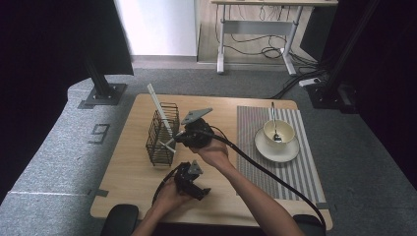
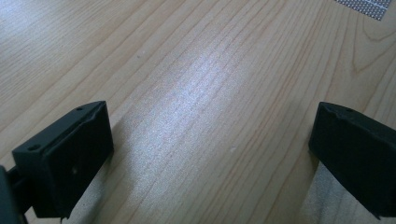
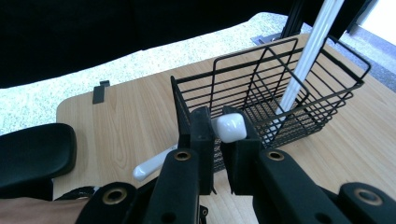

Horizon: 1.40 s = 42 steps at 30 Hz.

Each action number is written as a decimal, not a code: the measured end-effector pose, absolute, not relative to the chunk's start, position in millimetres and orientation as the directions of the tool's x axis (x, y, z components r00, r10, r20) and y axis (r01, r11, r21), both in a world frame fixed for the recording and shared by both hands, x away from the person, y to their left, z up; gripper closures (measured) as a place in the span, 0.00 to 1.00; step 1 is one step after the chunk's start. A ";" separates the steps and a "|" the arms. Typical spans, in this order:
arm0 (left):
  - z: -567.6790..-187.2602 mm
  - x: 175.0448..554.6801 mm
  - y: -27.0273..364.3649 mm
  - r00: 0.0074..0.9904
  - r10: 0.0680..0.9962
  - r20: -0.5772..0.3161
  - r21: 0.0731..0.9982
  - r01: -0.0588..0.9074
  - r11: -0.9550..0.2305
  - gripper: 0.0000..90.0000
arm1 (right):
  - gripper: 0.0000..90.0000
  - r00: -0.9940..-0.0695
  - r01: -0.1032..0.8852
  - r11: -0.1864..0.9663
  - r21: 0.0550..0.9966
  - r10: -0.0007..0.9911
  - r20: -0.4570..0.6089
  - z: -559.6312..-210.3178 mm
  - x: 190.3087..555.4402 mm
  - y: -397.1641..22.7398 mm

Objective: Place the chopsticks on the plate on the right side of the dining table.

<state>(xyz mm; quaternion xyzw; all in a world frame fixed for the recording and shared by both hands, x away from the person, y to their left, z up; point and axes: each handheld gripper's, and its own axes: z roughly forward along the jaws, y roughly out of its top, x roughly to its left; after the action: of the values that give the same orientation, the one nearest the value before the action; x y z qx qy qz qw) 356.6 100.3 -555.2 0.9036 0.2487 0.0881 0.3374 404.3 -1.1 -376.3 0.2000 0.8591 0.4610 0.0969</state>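
Two grippers at work, one white utensil in play.

High view: right gripper [image 1: 178, 139] sits just beside the black wire basket [image 1: 162, 133], its jaws closed on a white utensil [image 1: 168, 144] whose ends stick out either side of the fingers. A pair of white chopsticks [image 1: 160, 114] already stands tilted inside the basket, beyond the fingertips. Left gripper [image 1: 201, 191] rests low on the wooden table [image 1: 133, 167], nearer the person, well apart from the basket. Off to the right gripper's far side, a cup [image 1: 278, 132] with a spoon in it sits on a saucer [image 1: 276, 147] on a striped mat [image 1: 295, 172].

Left gripper view: jaws stand wide apart, nothing between the fingers [image 2: 70, 154], bare table [image 2: 201, 93] ahead. Idle.

Right gripper view: fingers [image 3: 201, 135] pinched shut on the white utensil [image 3: 231, 126]; one rounded end pokes up just past the fingertips, the other end trails down and out below the left finger. Basket [image 3: 280, 98] wall is directly in front of the tips, nearly touching; chopsticks [image 3: 303, 60] lean inside it farther off.

Step, as I read it: utensil grasped, being carried to the basket for drop-in. Next move likely calls for lifting the tips above the basket rim, tilting the utensil more upright so it clears the wire, moving over the opening, then releasing. Risk: the long end snagging the rim.
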 end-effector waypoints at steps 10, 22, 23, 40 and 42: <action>-555.3 356.6 100.2 0.861 0.509 -0.009 0.655 0.390 -0.648 0.00 | 0.91 -0.901 0.259 0.470 0.844 0.432 0.036 -353.9 400.5 -18.1; -555.4 356.6 100.1 0.860 0.509 -0.009 0.655 0.390 -0.647 0.00 | 0.91 -0.903 0.249 0.448 0.859 0.429 0.038 -328.0 391.7 -37.5; -555.3 356.6 100.1 0.860 0.510 -0.009 0.655 0.390 -0.647 0.00 | 0.91 -0.901 0.246 0.444 0.862 0.432 0.035 -323.5 390.6 -41.4; -555.2 356.6 100.3 0.860 0.510 -0.008 0.653 0.391 -0.649 0.00 | 0.91 -0.882 0.236 0.384 0.893 0.469 0.031 -286.9 376.2 -77.8; -555.2 356.5 100.0 0.859 0.512 -0.008 0.653 0.393 -0.647 0.00 | 0.91 -0.880 0.235 0.385 0.892 0.473 0.028 -285.4 375.3 -80.1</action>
<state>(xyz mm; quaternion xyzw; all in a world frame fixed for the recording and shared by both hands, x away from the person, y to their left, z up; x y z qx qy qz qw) 356.5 100.0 -555.2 0.9032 0.2505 0.0888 0.3369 375.3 -80.1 -285.4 0.2151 0.8240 0.5111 0.1164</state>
